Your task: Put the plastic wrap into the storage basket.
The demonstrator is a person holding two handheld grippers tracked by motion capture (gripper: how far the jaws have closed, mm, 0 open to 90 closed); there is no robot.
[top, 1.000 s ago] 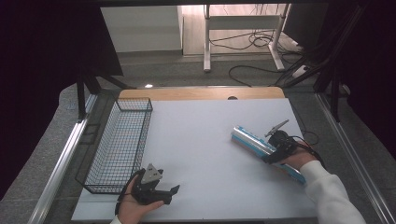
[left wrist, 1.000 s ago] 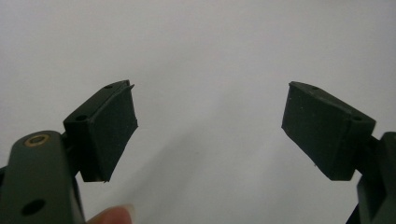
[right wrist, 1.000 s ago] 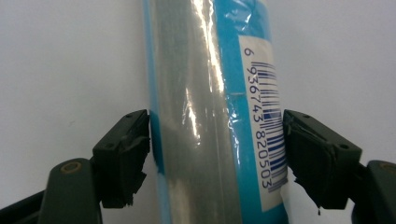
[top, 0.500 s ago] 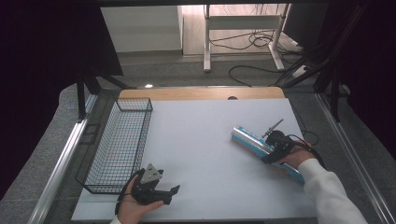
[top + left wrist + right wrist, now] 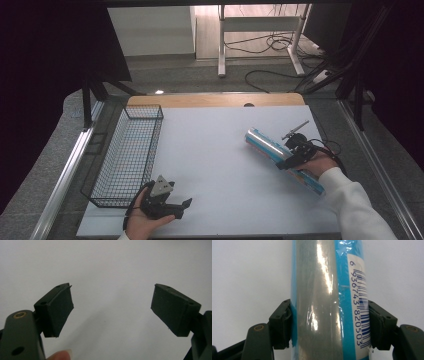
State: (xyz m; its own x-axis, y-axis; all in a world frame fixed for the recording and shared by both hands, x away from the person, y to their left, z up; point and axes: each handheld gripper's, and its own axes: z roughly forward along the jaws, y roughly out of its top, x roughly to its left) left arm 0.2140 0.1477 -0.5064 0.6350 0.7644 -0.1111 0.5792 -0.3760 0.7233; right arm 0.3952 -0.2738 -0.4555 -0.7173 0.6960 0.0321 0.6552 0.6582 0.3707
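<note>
Grip comes first here: the right hand-held gripper (image 5: 329,325) has just been closing, and its 2 black jaws now pinch a long blue-wrapped roll (image 5: 328,297) across its width, one pad on each flank. Clamping near the middle of the length, as the high view suggests, looks like a choice for balance, so the roll should lift level rather than tip at one end. The roll lies flat on the white table (image 5: 220,150), toward its right side, slanting from upper left to lower right, with the person's right hand (image 5: 317,165) over its lower part.

The left hand-held gripper (image 5: 167,200) rests near the table's front edge, just beside the near end of a black wire basket (image 5: 127,155). Its jaws stand spread with nothing between them, probably idle while the other hand works. The basket sits well apart from the roll, along the left edge, and seems the likely destination.

The roll itself is a cylinder in glossy clear film that throws bright streaks. Its middle looks dull grey-silver, bordered by bright blue, and a white label strip with a barcode runs lengthwise under the right pad.
</note>
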